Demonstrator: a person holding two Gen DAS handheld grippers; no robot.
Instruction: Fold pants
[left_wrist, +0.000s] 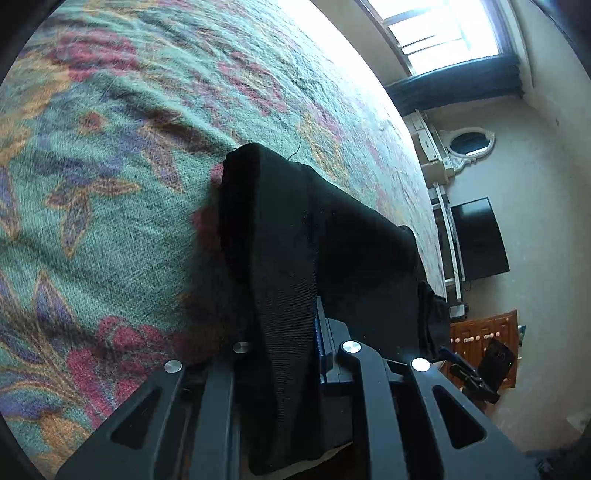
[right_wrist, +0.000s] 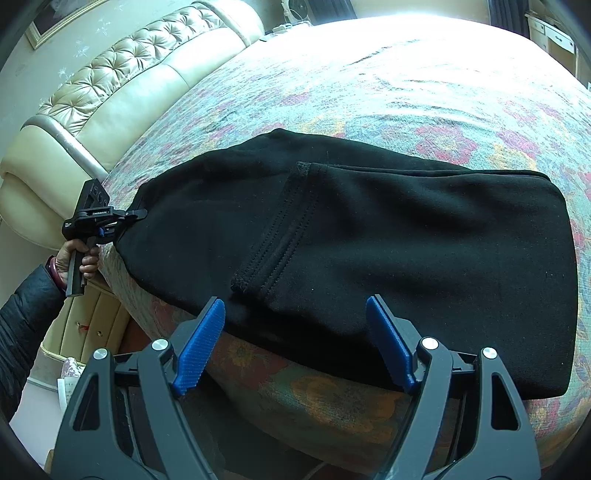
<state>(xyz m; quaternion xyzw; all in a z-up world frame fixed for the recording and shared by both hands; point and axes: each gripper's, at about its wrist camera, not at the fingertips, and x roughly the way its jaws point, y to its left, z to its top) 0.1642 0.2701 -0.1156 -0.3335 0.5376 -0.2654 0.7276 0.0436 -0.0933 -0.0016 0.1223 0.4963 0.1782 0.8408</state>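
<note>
Black knit pants (right_wrist: 388, 236), folded over on themselves, lie flat across the near edge of the bed, on its green, red and orange floral bedspread (right_wrist: 424, 110). One hemmed leg cuff (right_wrist: 280, 229) with double stitching rests on top of the fold, running from mid-cloth toward the near edge. The lower border of the fabric hangs slightly over that edge.

Your left gripper (right_wrist: 142, 213) sits at the left end of the pants, by the bed's near-left corner, with your hand (right_wrist: 79, 260) around its black handle and a dark quilted sleeve (right_wrist: 26, 317) behind it. In the left wrist view a thick fold of the black cloth runs down between the two black fingers (left_wrist: 364, 369), and the jaws are closed on it; they have just been closing. The gathered fabric rises from the fingers and drapes back onto the bedspread.

Your right gripper (right_wrist: 295, 343) hovers at the near edge of the bed, its blue ribbed pads (right_wrist: 201, 347) standing wide apart. The pants' overhanging border lies just beyond the pads; nothing is pinched between them.

Beyond the far-left edge of the bed stands a cream tufted leather headboard (right_wrist: 122, 81). The left wrist view shows a bright window (left_wrist: 443, 29), a black flat screen (left_wrist: 480, 240) and a white-framed oval mirror (left_wrist: 469, 142) on the wall.
</note>
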